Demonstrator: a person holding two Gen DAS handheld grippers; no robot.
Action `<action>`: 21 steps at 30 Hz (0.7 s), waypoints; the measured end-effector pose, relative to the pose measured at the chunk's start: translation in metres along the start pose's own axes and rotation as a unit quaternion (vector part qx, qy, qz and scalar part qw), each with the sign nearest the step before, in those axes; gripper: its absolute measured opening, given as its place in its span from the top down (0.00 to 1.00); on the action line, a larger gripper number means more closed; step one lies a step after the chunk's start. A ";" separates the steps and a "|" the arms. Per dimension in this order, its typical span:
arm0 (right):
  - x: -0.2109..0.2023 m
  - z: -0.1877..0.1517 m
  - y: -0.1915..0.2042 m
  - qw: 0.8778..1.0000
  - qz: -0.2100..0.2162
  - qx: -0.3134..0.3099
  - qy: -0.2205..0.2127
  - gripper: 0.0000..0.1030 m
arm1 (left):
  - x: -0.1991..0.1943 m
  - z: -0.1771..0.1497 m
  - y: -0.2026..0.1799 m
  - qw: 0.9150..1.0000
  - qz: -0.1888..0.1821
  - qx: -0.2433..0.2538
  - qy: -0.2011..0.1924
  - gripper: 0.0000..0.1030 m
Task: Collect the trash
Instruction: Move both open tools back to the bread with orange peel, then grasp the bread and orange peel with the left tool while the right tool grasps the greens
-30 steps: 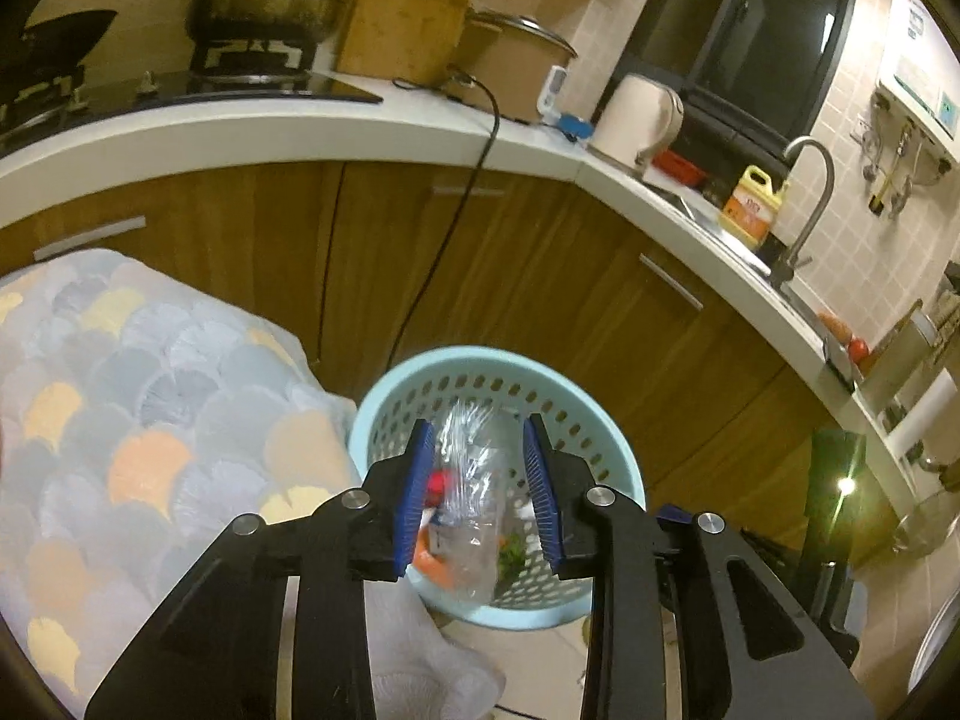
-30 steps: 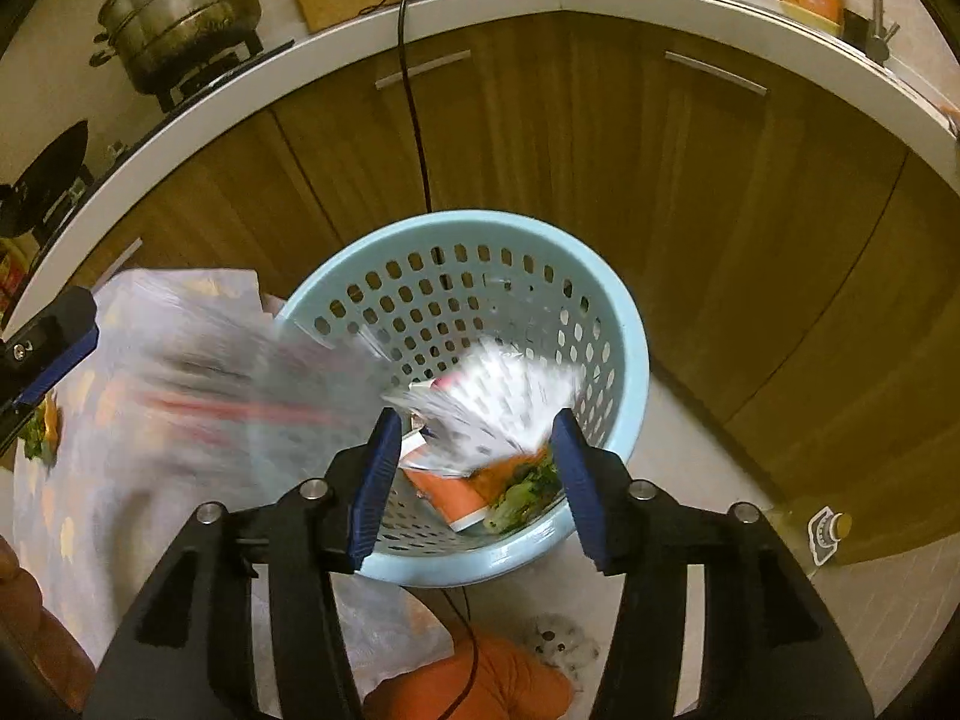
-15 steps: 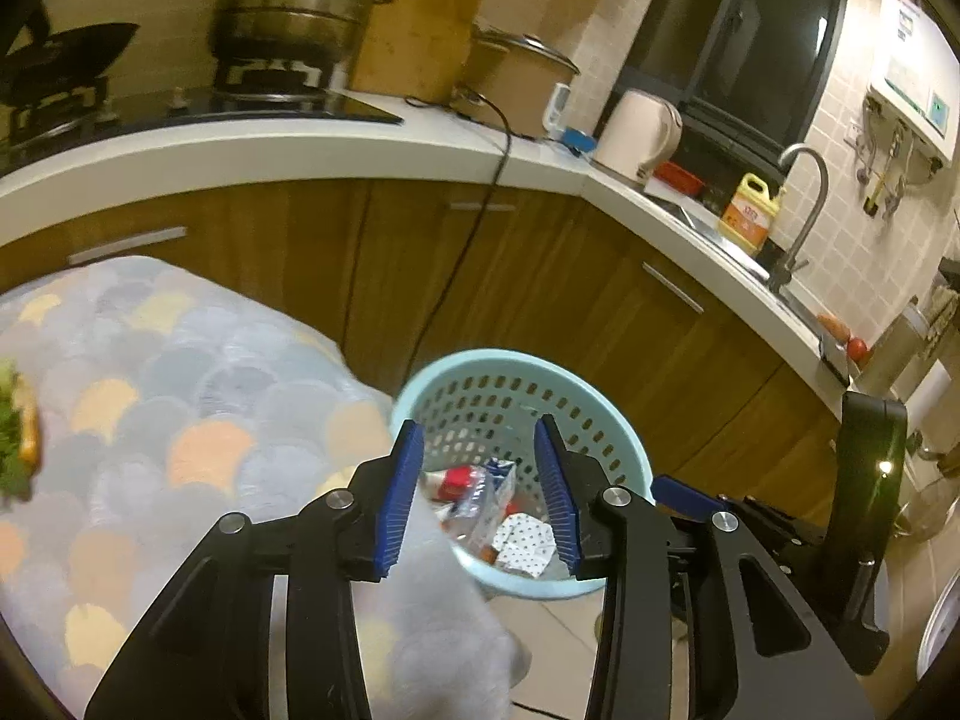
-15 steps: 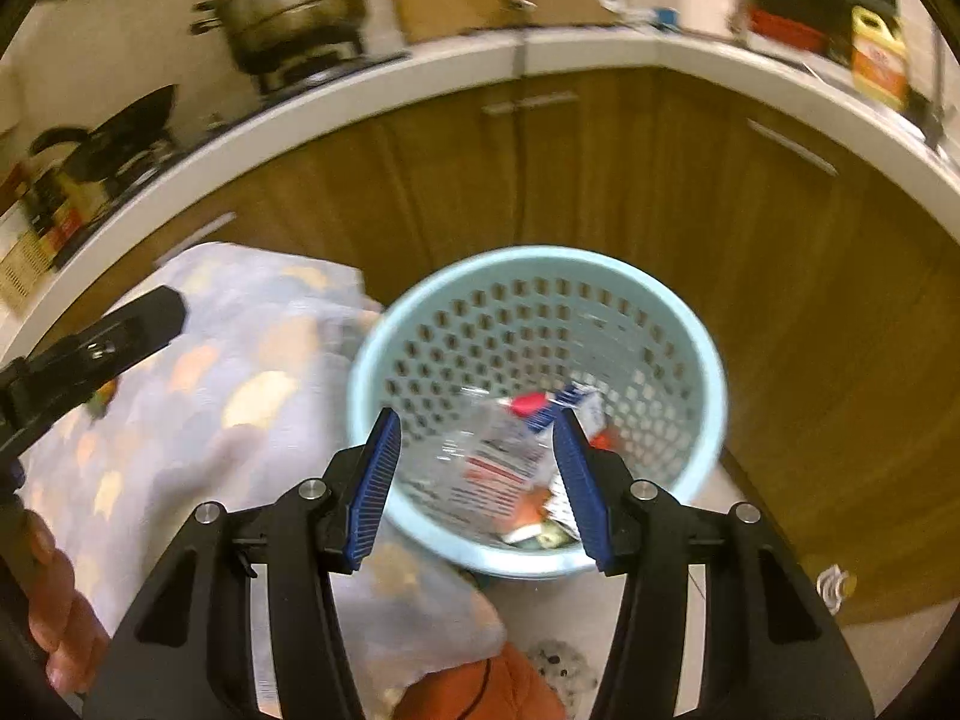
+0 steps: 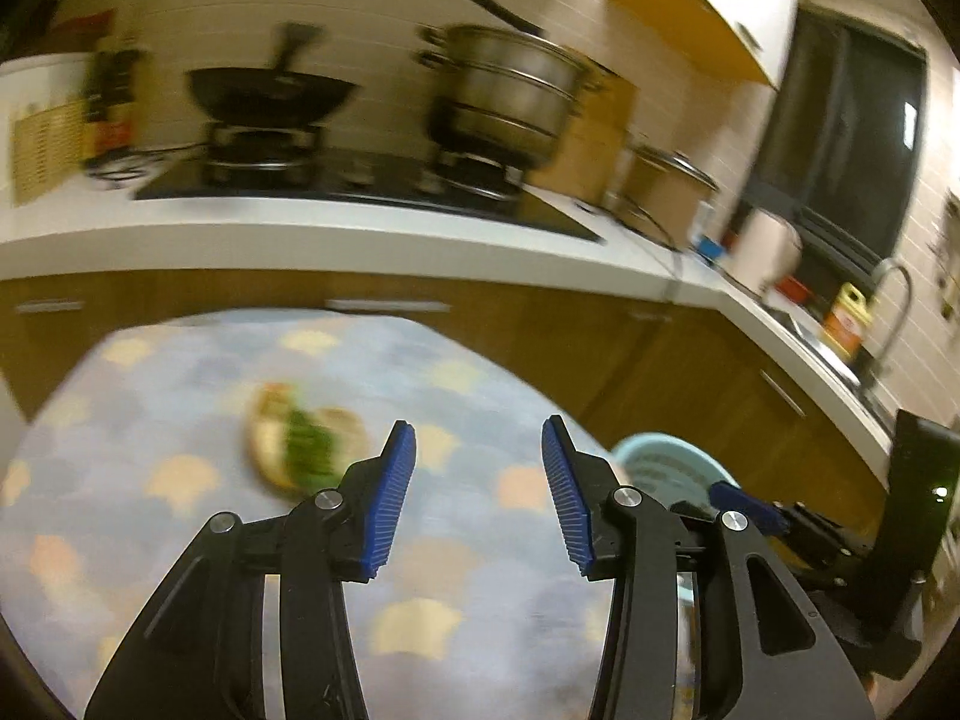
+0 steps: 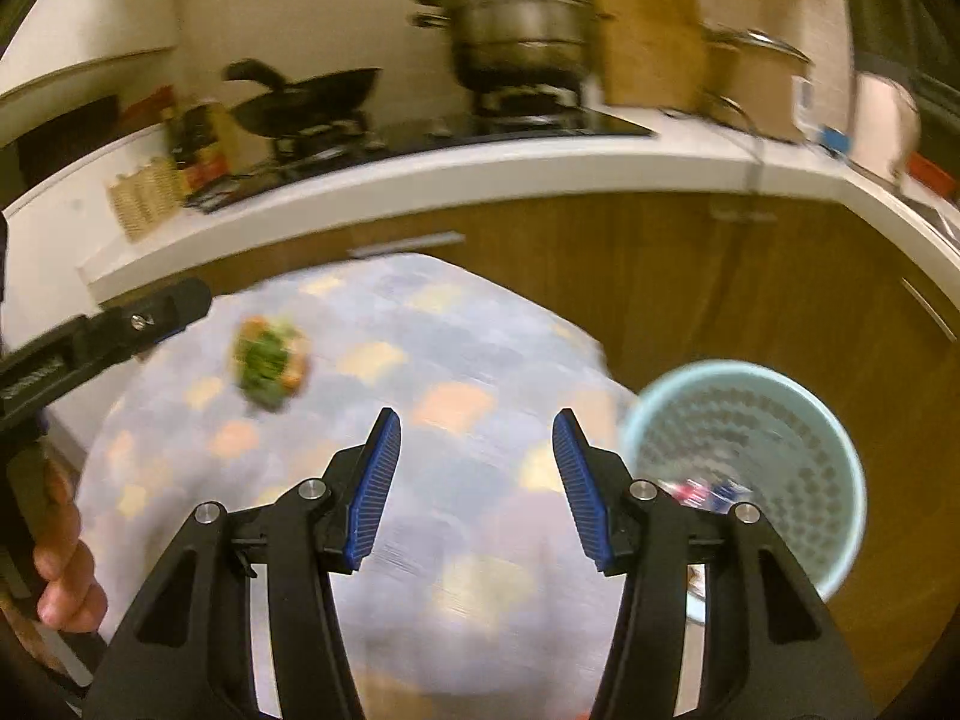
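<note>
A crumpled green and orange wrapper [image 5: 300,450] lies on the scale-patterned tablecloth [image 5: 456,570]; in the right wrist view the wrapper [image 6: 270,360] sits ahead and to the left. My left gripper [image 5: 478,429] hovers over the cloth just right of the wrapper, its jaws opening with nothing between them. My right gripper [image 6: 477,420] is open and empty above the cloth. The light blue basket [image 6: 840,468] stands on the floor to the right and holds dropped trash [image 6: 702,489]. The basket [image 5: 660,456] peeks out behind the left gripper's right finger.
A white counter [image 5: 360,240] with wooden cabinets curves behind the table, carrying a wok [image 5: 270,96], a steel pot [image 5: 504,96] and a kettle [image 5: 774,246]. A hand [image 6: 60,570] holds the left gripper at the left edge of the right wrist view. Both views are motion-blurred.
Both grippers swung left and up, from over the basket to over the table. The bottle and paper they carried now lie in the basket. The left jaws widened.
</note>
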State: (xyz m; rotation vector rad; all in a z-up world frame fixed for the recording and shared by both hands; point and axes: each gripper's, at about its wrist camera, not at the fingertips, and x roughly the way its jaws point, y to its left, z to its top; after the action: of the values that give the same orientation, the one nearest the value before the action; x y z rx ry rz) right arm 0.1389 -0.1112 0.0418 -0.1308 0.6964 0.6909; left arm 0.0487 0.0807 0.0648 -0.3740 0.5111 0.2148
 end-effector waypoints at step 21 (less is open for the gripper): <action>0.129 0.043 0.134 0.990 0.095 -0.067 0.083 0.56 | 0.034 0.021 0.144 0.994 0.022 -0.096 0.039 0.61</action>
State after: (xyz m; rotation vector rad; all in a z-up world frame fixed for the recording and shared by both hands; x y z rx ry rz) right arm 0.1505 0.0768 0.0082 -0.2490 0.8289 0.9178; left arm 0.0447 0.2239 0.0218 -0.5618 0.5784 0.2932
